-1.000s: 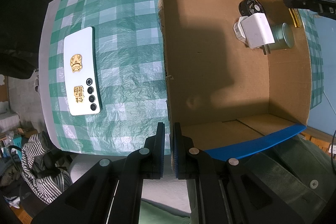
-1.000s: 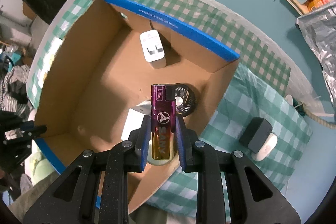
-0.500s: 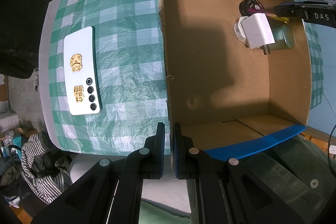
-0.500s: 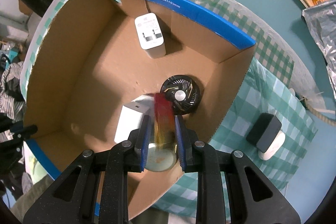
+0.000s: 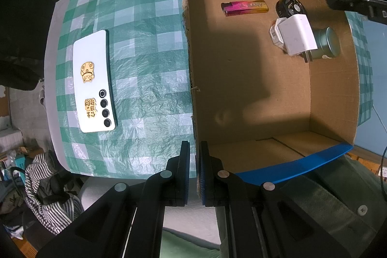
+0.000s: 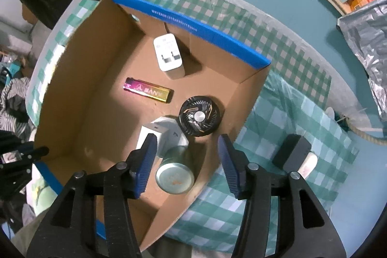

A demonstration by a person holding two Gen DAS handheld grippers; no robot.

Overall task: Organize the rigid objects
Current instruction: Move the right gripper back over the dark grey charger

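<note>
A pink-to-gold lighter [image 5: 244, 8] [image 6: 147, 90] lies flat on the floor of the open cardboard box [image 5: 266, 88] [image 6: 96, 93]. My right gripper [image 6: 186, 139] hovers above the box, its jaws opening with nothing between them. Under it are a round tin [image 6: 174, 175], a white plug adapter [image 6: 164, 134] and a black fan [image 6: 199, 115]. A white charger [image 6: 168, 55] leans at the far wall. My left gripper [image 5: 195, 161] is shut on the box's near left wall. A white phone [image 5: 93, 79] lies on the checked cloth left of the box.
The green checked cloth [image 5: 145, 52] covers the table. A black and white block [image 6: 292, 156] sits on the cloth right of the box. Crumpled foil [image 6: 362, 40] lies at the far right. Striped fabric [image 5: 46, 180] hangs below the table's left edge.
The right gripper's jaws have parted and let go of the lighter, which dropped and now lies flat on the box floor. The left gripper has kept still on the box wall.
</note>
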